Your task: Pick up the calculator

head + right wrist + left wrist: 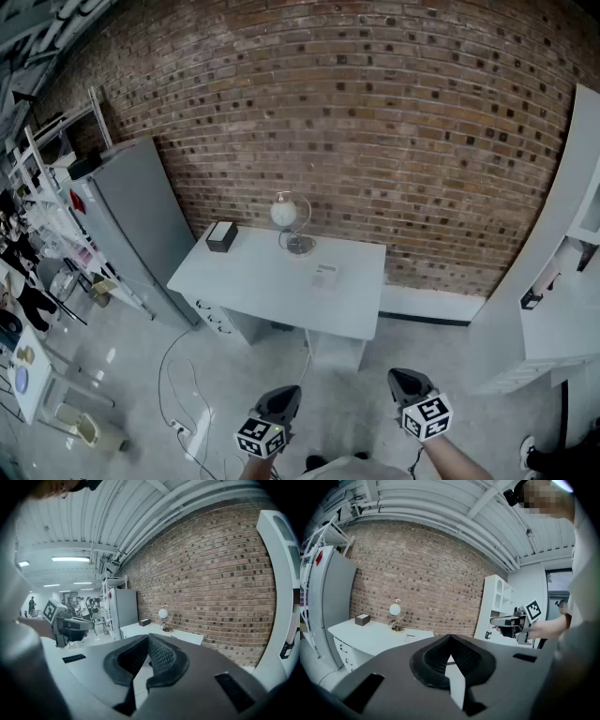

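The calculator [325, 276], small and pale, lies flat on the white desk [253, 281] against the brick wall, towards the desk's right end. In the left gripper view the calculator [410, 636] shows as a small slab far ahead. Both grippers are held low over the floor, well short of the desk. My left gripper [284, 398] [450, 639] is shut with nothing between its jaws. My right gripper [405, 380] [148, 637] is shut and empty too, level with the left one.
A globe-shaped lamp [291, 220] and a dark box [221, 235] stand at the desk's back. A grey cabinet [131, 225] stands left of the desk, a white shelf unit [562, 281] to the right. Cables [183, 394] trail over the floor at left.
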The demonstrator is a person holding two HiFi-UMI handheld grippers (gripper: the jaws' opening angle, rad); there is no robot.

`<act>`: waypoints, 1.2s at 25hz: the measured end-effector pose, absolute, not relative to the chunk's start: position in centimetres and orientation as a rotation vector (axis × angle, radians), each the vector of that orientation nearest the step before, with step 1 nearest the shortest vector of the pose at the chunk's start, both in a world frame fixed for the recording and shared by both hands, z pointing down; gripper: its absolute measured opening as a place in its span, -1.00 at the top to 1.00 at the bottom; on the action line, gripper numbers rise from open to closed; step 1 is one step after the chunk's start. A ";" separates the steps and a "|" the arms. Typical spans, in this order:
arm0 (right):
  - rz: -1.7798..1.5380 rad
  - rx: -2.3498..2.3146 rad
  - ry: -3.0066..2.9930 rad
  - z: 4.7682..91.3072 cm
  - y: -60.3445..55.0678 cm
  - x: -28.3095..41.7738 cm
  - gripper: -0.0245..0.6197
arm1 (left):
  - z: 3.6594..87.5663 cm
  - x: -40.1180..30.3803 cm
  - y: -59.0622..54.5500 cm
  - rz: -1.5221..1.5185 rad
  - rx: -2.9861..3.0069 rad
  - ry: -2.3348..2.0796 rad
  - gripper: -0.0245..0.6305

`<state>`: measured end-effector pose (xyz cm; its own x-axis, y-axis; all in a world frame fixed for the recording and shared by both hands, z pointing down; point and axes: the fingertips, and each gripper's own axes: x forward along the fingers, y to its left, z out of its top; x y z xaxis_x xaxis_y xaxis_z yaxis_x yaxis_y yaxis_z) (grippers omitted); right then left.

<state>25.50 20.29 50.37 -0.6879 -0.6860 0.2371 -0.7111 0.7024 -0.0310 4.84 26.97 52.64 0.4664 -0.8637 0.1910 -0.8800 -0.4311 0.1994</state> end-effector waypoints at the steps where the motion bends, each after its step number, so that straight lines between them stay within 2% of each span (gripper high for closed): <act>1: 0.176 1.121 -2.703 50.4 20.4 25.4 0.89 | 52.6 4.8 27.1 0.088 2.447 -1.492 0.88; 25: 0.209 1.198 -2.694 50.0 20.8 24.1 0.89 | 52.2 3.5 27.3 0.078 2.473 -1.436 0.88; 30: 0.209 1.202 -2.697 50.3 21.7 23.0 0.77 | 52.7 2.5 28.0 0.075 2.479 -1.424 0.88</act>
